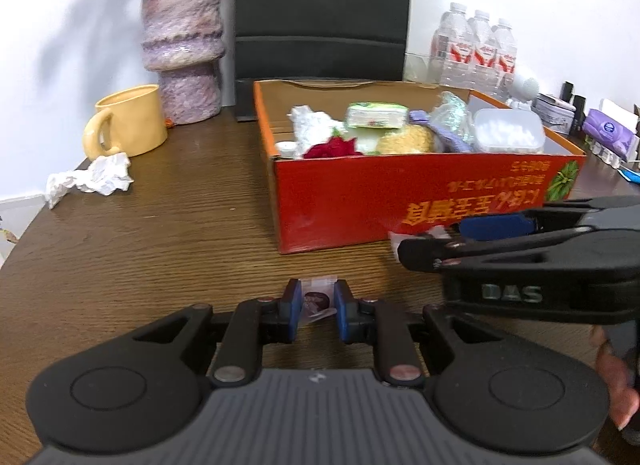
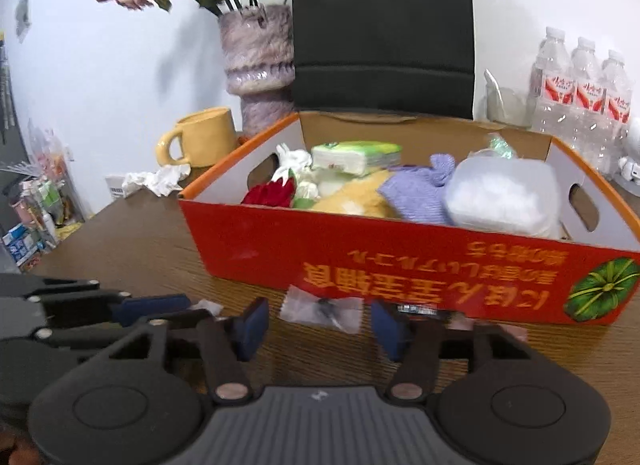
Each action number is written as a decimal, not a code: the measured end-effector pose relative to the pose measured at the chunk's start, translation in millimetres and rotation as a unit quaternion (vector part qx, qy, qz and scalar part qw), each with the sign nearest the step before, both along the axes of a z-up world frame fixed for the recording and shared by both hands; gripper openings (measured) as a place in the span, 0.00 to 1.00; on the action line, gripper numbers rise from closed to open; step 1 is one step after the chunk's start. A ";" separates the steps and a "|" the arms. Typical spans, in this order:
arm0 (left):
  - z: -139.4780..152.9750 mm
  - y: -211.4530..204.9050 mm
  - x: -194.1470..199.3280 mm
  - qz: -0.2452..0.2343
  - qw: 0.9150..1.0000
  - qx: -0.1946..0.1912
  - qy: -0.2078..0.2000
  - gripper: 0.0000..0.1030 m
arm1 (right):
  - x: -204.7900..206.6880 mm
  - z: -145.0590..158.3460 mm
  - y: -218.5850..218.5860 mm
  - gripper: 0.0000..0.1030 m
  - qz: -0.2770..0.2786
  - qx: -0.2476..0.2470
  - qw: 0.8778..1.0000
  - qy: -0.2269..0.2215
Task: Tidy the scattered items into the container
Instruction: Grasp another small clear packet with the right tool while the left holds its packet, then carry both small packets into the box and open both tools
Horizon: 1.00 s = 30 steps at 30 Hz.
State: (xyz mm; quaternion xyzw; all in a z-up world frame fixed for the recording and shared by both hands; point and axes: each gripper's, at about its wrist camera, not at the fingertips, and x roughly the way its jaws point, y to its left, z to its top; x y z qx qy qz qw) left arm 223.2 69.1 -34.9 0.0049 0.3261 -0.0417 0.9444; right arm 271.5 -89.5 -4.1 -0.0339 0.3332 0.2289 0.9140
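Grained wooden table [image 1: 160, 233]; left claw [image 1: 316, 305] pinches a crinkly packet [image 1: 316, 299]; right claw [image 2: 316, 323] gapes wide.

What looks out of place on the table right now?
Crumpled tissue lies loose by the yellow mug, outside the red box. A small clear packet lies on the table before the box, ahead of the open right gripper.

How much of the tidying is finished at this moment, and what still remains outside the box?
Done: the red box already holds many items. In hand: the left hand-held gripper has its pads on either side of a small packet; whether it grips is unclear. The right hand-held gripper is open before a clear sachet. Left: the crumpled tissue beside the yellow mug.
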 end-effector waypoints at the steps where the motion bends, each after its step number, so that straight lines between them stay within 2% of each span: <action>1: 0.1 3.5 -0.3 0.001 1.000 -0.004 0.001 0.18 | 3.4 -2.6 6.5 0.54 -0.002 -0.008 1.000 0.008; 3: 0.8 9.6 -1.1 0.005 1.000 -0.004 0.000 0.18 | 3.2 -4.5 17.9 0.46 -0.009 -0.034 0.999 -0.004; 5: 1.6 15.3 -2.1 0.007 1.000 -0.007 0.000 0.18 | 0.0 -3.8 19.8 0.15 0.000 -0.032 0.999 -0.005; 6: 1.9 17.2 -2.2 0.008 1.000 -0.008 0.000 0.18 | -1.3 -3.2 19.8 0.08 0.003 -0.032 0.999 -0.004; 7: 1.9 18.7 -2.6 0.009 1.000 -0.009 -0.001 0.18 | -3.4 -3.2 19.2 0.06 0.002 -0.034 0.999 -0.006; 18: 5.7 17.8 -9.1 0.006 1.000 -0.015 -0.014 0.18 | -23.2 6.2 -3.3 0.03 0.017 0.012 1.000 -0.017; 25: 22.4 1.1 -28.7 -0.005 0.998 -0.020 -0.056 0.18 | -44.1 30.5 -37.1 0.03 0.017 0.048 0.998 -0.045; 30: 49.5 -16.8 -42.0 -0.012 0.994 -0.028 -0.105 0.18 | -48.1 59.6 -70.1 0.04 0.009 0.066 0.994 -0.085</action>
